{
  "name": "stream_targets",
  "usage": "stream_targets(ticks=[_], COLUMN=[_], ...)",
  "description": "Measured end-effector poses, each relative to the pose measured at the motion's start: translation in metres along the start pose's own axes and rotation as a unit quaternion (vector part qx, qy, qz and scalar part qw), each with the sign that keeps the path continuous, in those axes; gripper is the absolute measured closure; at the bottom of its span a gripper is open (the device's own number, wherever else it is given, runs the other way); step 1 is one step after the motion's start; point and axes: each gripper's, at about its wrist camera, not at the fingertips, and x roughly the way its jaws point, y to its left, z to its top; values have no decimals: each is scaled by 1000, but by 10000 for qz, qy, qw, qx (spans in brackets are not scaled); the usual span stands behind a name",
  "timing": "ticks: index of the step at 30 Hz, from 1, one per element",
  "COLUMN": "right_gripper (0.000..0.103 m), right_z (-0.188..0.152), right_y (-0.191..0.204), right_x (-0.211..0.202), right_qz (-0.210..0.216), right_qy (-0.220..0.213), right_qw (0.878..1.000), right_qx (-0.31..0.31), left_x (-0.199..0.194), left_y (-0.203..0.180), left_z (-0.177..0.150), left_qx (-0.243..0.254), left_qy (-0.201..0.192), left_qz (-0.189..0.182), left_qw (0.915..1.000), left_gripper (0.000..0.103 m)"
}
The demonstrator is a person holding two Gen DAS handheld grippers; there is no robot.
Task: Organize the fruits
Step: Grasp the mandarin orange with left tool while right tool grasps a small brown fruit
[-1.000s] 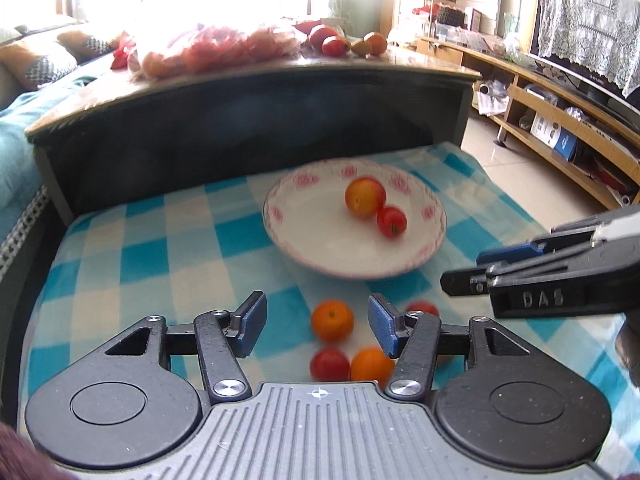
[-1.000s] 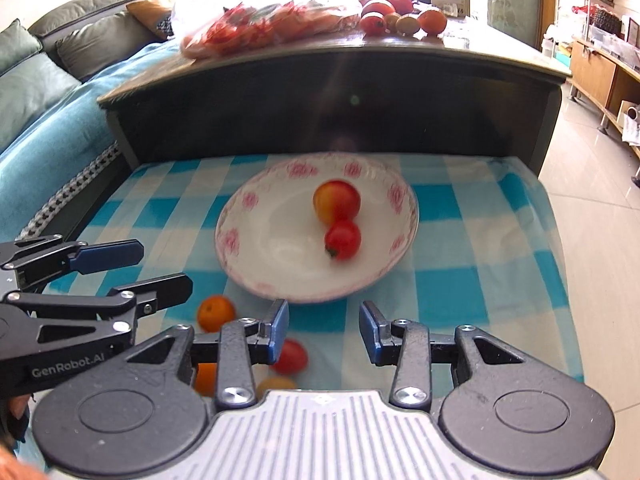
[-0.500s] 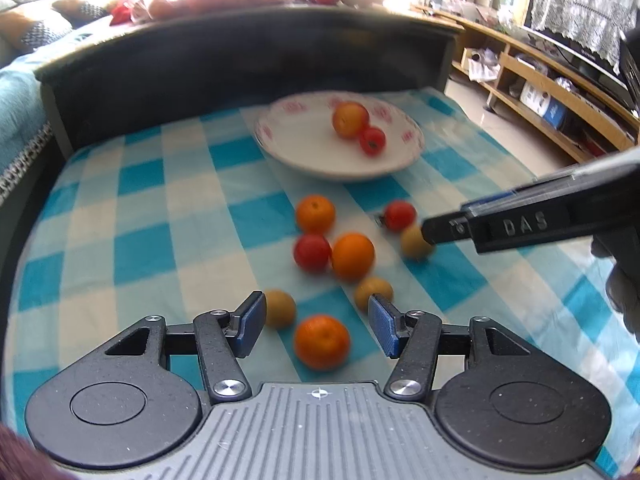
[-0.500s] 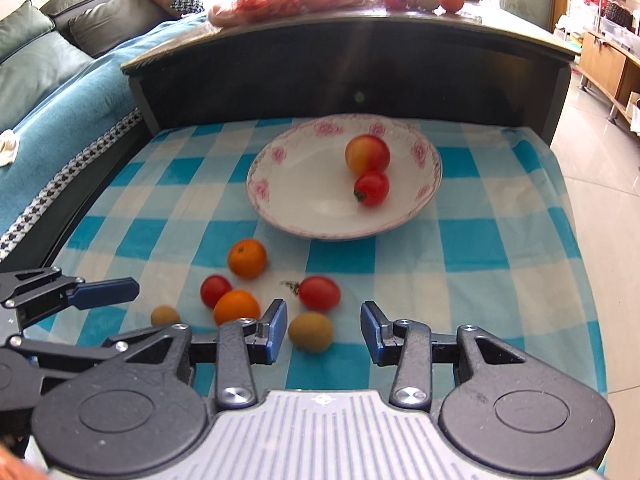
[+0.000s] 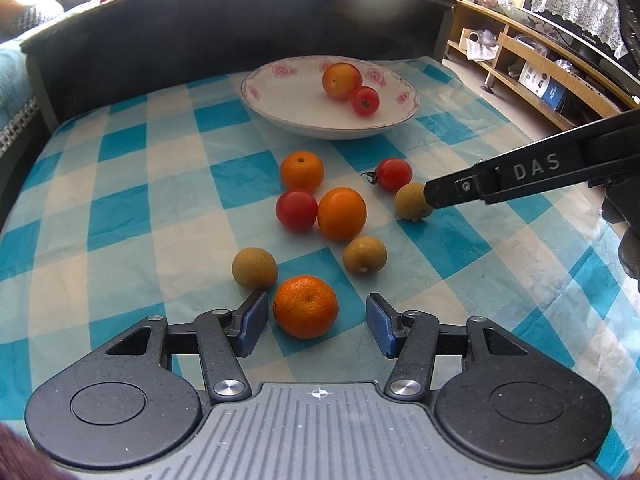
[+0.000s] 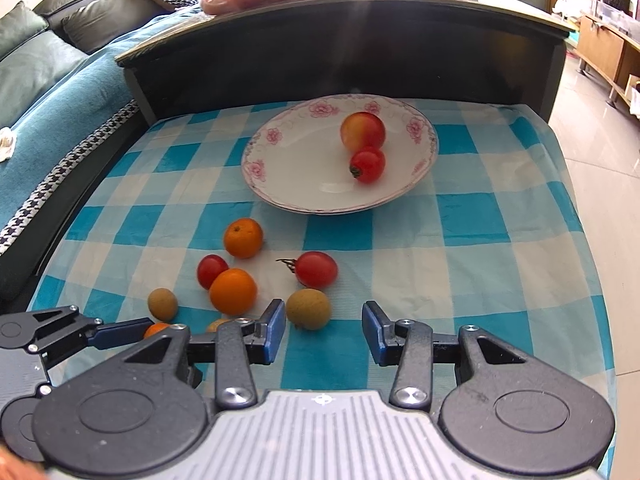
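Checked cloth (image 5: pixel 132 208) lies under us; our left gripper (image 5: pixel 316 322) is closing around a mandarin (image 5: pixel 305 306), seemingly untouched, and our right gripper (image 6: pixel 324 330) gapes empty behind a longan (image 6: pixel 308 309).

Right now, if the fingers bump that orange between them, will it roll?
Probably. The orange looks round and sits loose on the flat checked cloth, nothing holding it. Its dimpled peel should grip well. The left gripper is closing, not yet touching.
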Motion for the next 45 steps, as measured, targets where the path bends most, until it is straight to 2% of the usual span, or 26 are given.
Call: stream_targets(ticks=[2,6,10,17,24,26,31,45], right_gripper=[58,58,58,57,59,64,69,70], right_z=[-1,-3,-3,2,0,0,-3,-21], right_y=[-2,-3,0,3,16,17,18,24], right_x=[3,8,14,30,34,33,30,5], right_qz=[-6,34,112,167,-92,-79,-37,-17], right_qy=[38,92,113,171,89,107,186,316], right_qw=[10000,9999,9999,9996,9974,9970,9968,9952], right_qx=[35,27,-37,-157,-704,-760,-779,-928], left_x=[0,-2,-2,0,0,0,-3,-8], left_y=[-1,-1,1,-4,-10,-10,-13,-19], left_z=[0,-1,-1,-2,-4,-4,-6,-13], left_qx=[13,-5,-93,67,222,235,301,395], left_qy=[-16,-61,-71,-128,-183,-180,-162,-80], left_qz=[-3,-10,-98,-73,1,-11,-73,-161], left_qw=[10000,10000,9999,9999,9996,9996,9994,9991], left_gripper=[43,52,58,58,58,61,61,61])
